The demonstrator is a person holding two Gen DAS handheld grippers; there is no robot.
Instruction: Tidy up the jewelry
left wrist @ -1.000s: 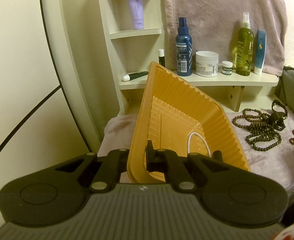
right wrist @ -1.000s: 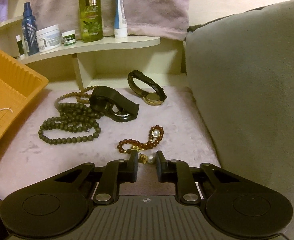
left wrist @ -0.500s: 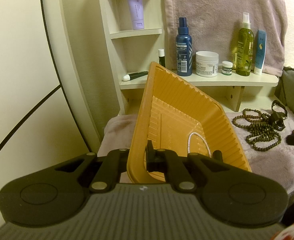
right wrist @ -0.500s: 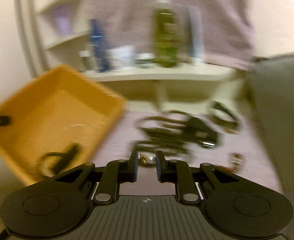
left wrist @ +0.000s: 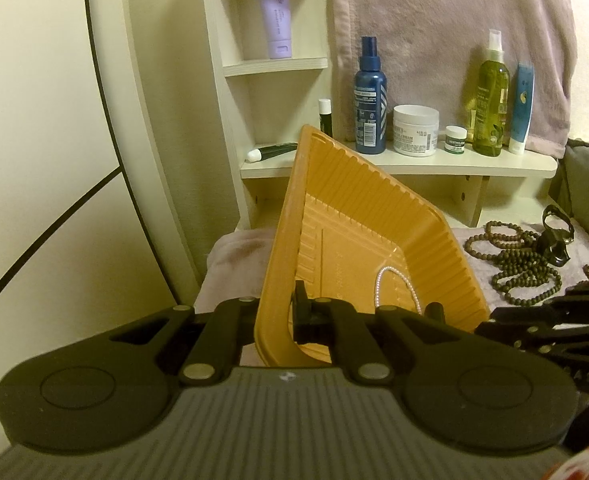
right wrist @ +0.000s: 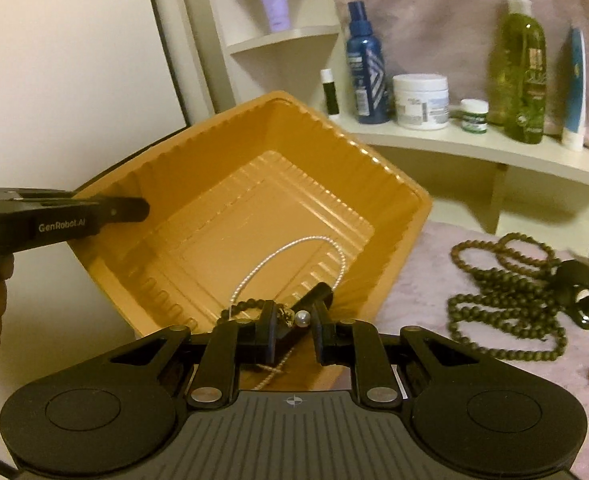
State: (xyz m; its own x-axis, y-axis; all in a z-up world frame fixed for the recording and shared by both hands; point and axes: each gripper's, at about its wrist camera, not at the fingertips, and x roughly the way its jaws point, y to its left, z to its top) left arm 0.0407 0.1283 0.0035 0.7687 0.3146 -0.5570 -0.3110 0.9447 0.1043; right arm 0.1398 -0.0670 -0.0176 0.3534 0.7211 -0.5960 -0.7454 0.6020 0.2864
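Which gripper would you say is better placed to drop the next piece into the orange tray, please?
The right gripper. It already pinches a small pearl-and-gold piece and hangs over the orange tray's near edge. The left gripper is shut on the tray's rim, tilting it, so it looks busy.

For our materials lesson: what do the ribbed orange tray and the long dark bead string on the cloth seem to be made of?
Ribbed orange tray: probably thin moulded plastic, with a glossy sheen and pressed ribs. Long dark bead string: possibly wood or seed, with matt, brownish-olive round beads.

"GenRobot.AI" on left claw [right wrist: 94, 216]
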